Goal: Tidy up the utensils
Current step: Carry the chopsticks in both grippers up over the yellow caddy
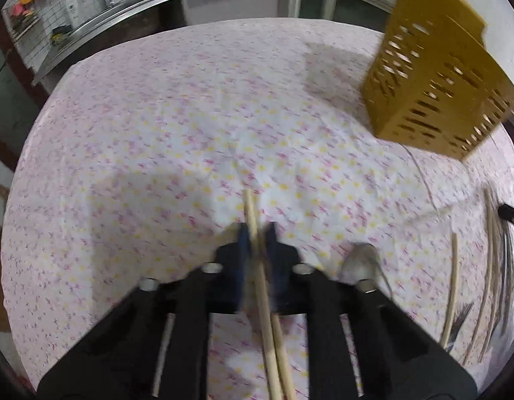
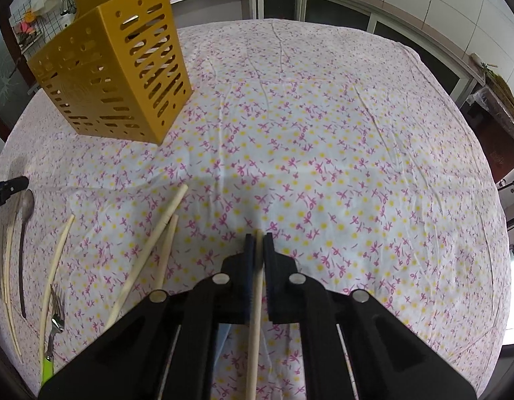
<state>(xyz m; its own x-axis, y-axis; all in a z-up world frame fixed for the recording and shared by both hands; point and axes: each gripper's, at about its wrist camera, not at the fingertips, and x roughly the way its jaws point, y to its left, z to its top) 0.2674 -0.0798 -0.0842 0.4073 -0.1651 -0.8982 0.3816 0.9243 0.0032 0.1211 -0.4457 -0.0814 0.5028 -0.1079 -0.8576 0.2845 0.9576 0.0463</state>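
Observation:
My left gripper [image 1: 257,230] is shut on a wooden chopstick [image 1: 252,210] that sticks out ahead of the fingers; a second chopstick [image 1: 283,360] lies under it. My right gripper [image 2: 258,236] is shut on another wooden chopstick [image 2: 257,286]. The yellow slotted utensil holder [image 1: 433,76] stands at the far right in the left wrist view and at the upper left in the right wrist view [image 2: 117,66]. More chopsticks [image 2: 150,250], a spoon [image 2: 25,220] and a green-handled fork [image 2: 55,326] lie on the cloth at the left of the right wrist view.
The table carries a floral cloth [image 2: 323,150]. A metal spoon [image 1: 363,260] and several chopsticks [image 1: 453,283] lie at the right of the left wrist view. A kitchen counter and sink [image 1: 90,16] run behind the table.

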